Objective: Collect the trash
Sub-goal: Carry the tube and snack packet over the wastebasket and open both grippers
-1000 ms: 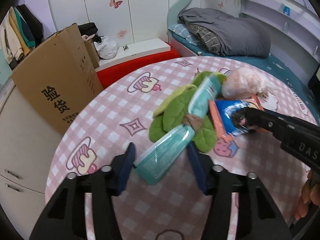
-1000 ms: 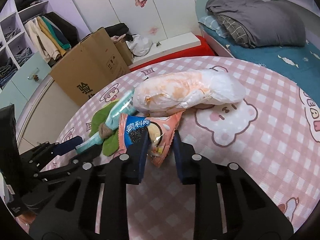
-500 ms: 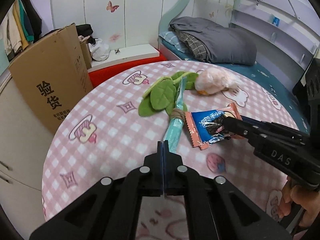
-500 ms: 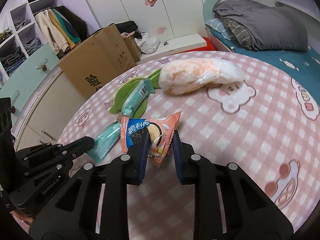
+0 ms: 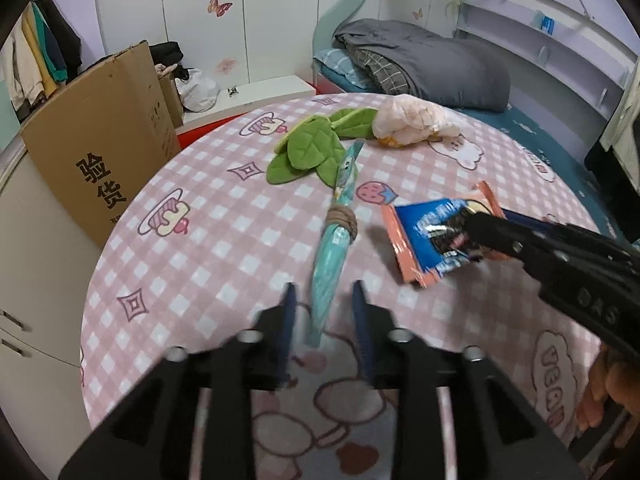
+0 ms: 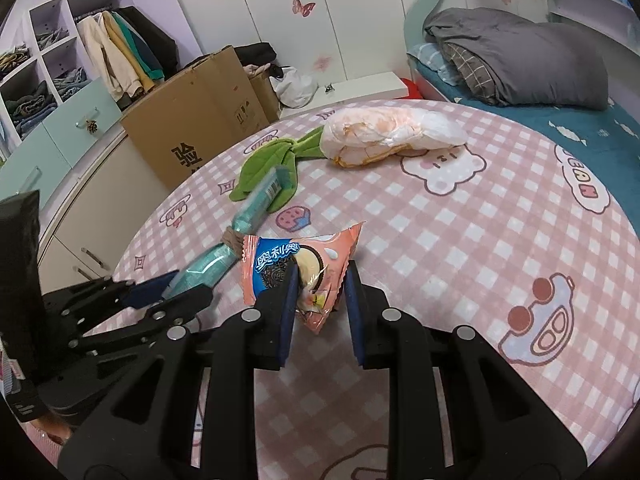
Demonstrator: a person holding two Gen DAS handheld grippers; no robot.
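Two grippers at work over a pink checked table (image 5: 208, 216)

Nearest me, my left gripper (image 5: 323, 312) has just been opening; its jaws stand apart around the near tip of a teal wrapper (image 5: 334, 256) that lies on the table, pads not pressing it. My right gripper (image 6: 318, 300) is clamped on a pink cookie packet (image 6: 296, 268), just right of the teal wrapper. Past the wrapper's far end lie green fabric leaves (image 5: 312, 152), the wrapper resting on them. Beyond those, a crumpled white bag (image 6: 392, 136) with orange stains sits near the table's far edge. A cardboard box (image 5: 100, 156) stands off the table's left side.
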